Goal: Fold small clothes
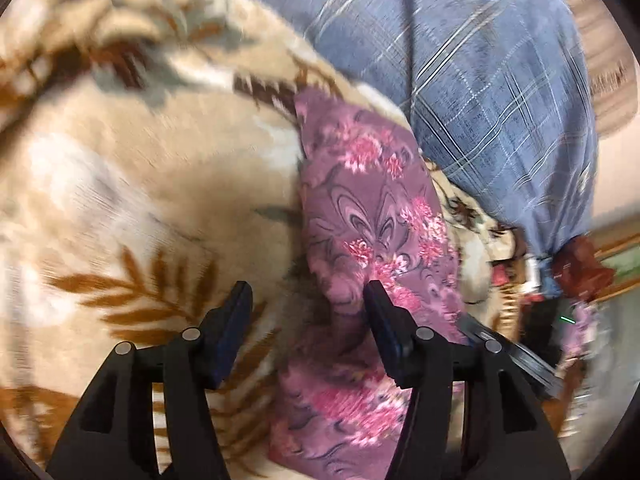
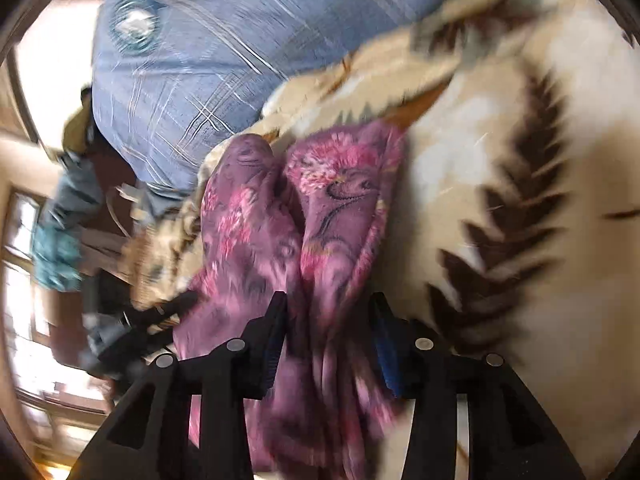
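We see a soft beige blanket with brown leaves (image 1: 132,200), a big blue checked pillow (image 2: 208,64), and bright windows (image 2: 24,216).

Left gripper (image 1: 307,294): jaws spread wide, nothing pinched between them, right fingertip (image 1: 374,292) touching purple cloth. Right gripper (image 2: 330,304): jaws partly apart with cloth bunched between them, seemingly gripped, though blur leaves contact unclear

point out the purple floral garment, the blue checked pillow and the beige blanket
purple floral garment (image 1: 372,200): left wrist view, flat middle of the cloth.
blue checked pillow (image 1: 500,92): left wrist view, middle of its face.
beige blanket (image 1: 168,184): left wrist view, bare patch left of the garment.
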A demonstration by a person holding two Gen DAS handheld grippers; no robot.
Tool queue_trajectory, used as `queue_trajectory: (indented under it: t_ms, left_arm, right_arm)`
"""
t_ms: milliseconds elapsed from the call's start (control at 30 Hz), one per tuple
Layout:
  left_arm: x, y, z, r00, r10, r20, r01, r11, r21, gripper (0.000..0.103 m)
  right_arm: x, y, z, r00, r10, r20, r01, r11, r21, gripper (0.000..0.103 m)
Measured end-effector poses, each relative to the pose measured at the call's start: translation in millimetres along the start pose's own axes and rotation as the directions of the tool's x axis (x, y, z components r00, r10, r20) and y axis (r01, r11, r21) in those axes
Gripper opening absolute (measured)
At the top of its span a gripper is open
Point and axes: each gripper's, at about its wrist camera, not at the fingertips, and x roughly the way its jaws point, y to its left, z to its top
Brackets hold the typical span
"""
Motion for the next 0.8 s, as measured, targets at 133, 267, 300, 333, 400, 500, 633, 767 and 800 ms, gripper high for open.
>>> queue_trajectory:
  t_ms: [133, 267, 300, 333, 400, 500, 633, 767, 800]
  left_arm:
    - [-30.3, -18.3, -23.6, 0.978, 0.161, 0.134, -0.179, 0.975, 0.136, 0.057]
    - [-58.7, -9.5, -69.1, 0.983, 0.088, 0.164, -0.116, 0.978, 0.171, 0.063]
    - [-64.4, 1.7, -87.4, 0.983, 0.051, 0.176, -0.076, 0.987, 0.141, 0.063]
    - [-62.3, 2.7, -98.4, 0.983, 0.044, 0.176, -0.067, 0.990, 0.126, 0.063]
    - [-55.7, 5.9, -117.2, 0.985, 0.067, 0.156, -0.087, 0.989, 0.120, 0.063]
    - [-40.2, -10.0, -133.2, 0.963, 0.209, 0.172, -0.241, 0.951, 0.194, 0.063]
    - [-17.3, -45.2, -149.1, 0.942, 0.264, 0.207, -0.325, 0.873, 0.363, 0.063]
    - [1.7, -73.0, -152.2, 0.919, 0.300, 0.256, -0.388, 0.804, 0.451, 0.063]
    - [5.3, -76.2, -148.8, 0.905, 0.322, 0.277, -0.419, 0.791, 0.446, 0.062]
  right_arm:
    - [-40.4, 14.5, -56.2, 0.999, 0.022, 0.041, -0.019, 0.998, -0.059, 0.055]
    - [-36.5, 17.1, -117.1, 0.999, -0.018, 0.047, 0.025, 0.989, -0.144, 0.048]
    - [-28.4, 14.4, -123.6, 0.999, -0.018, 0.028, 0.021, 0.990, -0.140, 0.037]
    - [-22.4, 12.6, -125.5, 1.000, -0.012, 0.002, 0.012, 0.990, -0.139, 0.027]
    - [-10.9, 14.5, -122.4, 1.000, -0.018, -0.003, 0.017, 0.987, -0.160, 0.028]
    - [-4.9, 16.7, -119.5, 0.998, -0.050, 0.023, 0.053, 0.984, -0.170, 0.029]
    - [-10.3, 14.8, -123.2, 0.998, -0.052, 0.033, 0.056, 0.986, -0.156, 0.014]
    - [-26.4, 13.3, -126.9, 0.996, -0.057, 0.067, 0.067, 0.985, -0.159, 0.009]
    - [-33.7, 12.7, -127.4, 0.995, -0.065, 0.080, 0.077, 0.984, -0.158, 0.008]
